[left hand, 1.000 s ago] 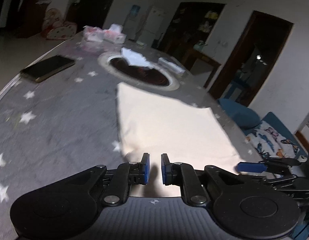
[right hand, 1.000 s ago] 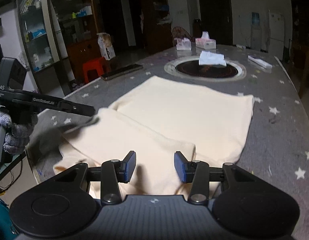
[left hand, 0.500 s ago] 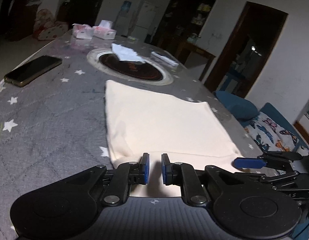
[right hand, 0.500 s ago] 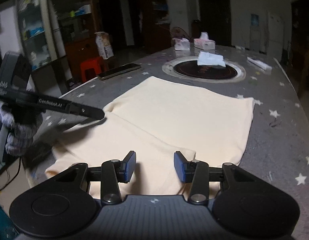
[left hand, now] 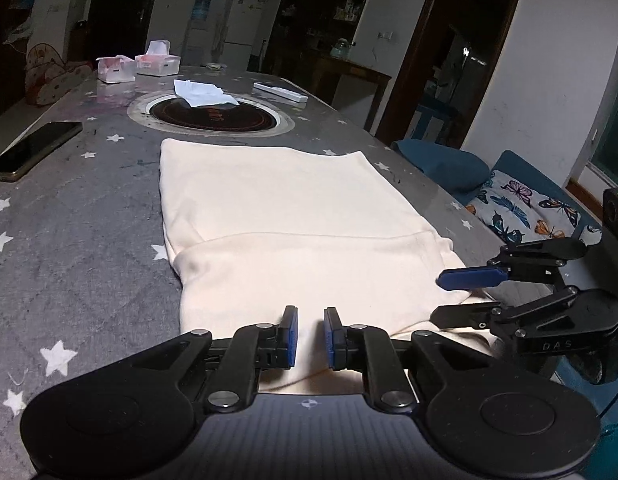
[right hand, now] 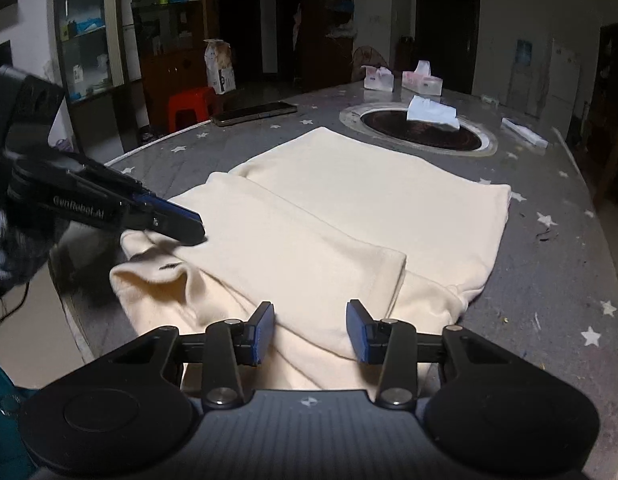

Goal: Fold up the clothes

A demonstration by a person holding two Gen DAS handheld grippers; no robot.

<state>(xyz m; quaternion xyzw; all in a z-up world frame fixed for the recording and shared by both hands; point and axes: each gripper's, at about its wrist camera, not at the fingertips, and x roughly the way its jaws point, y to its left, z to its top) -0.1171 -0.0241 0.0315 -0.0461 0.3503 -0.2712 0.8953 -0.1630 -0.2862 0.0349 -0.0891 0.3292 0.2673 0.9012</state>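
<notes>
Your left gripper (left hand: 307, 338) has its jaws almost together with a narrow gap; your right gripper (right hand: 311, 332) is spread. The cream garment (right hand: 349, 216) lies partly folded before both. A one-sided pull can slide its top flap crooked.

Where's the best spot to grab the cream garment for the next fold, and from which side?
Probably the near hem of the cream garment, at its two near corners, coming in low from the table edge. That end lies loose and rumpled over the edge, while the far part lies flat. The left gripper and right gripper both stand open there.
</notes>
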